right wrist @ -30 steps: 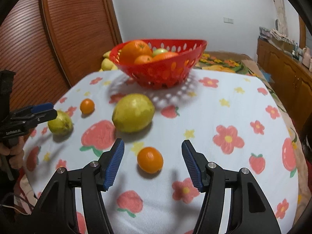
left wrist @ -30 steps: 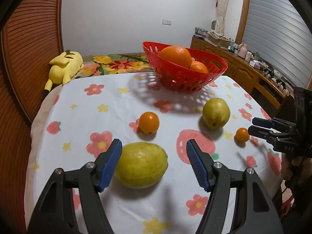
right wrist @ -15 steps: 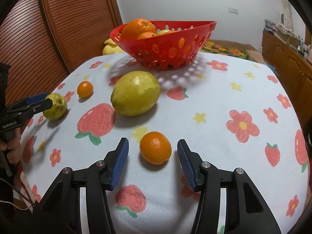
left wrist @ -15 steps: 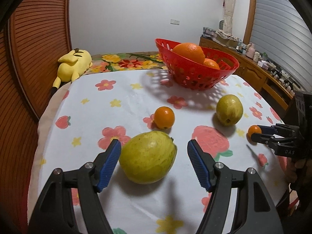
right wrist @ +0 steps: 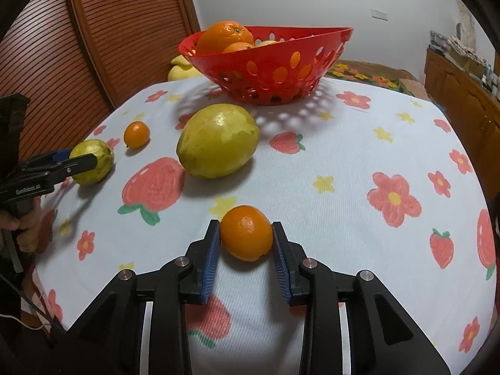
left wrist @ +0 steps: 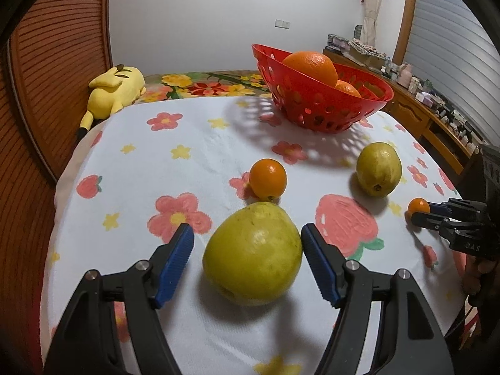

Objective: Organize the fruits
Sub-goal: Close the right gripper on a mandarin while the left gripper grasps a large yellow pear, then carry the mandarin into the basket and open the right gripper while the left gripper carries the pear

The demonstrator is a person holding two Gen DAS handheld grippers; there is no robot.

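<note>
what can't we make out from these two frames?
- Basket contents: in both views its wall and the top orange hide whatever lies deeper.
- Left tongs: the right pad's contact with the guava is unclear; a gap shows at the left pad.
- Yellow plush: in the right view the basket hides nearly all of it.
- Sideboard clutter: too small to identify.
</note>
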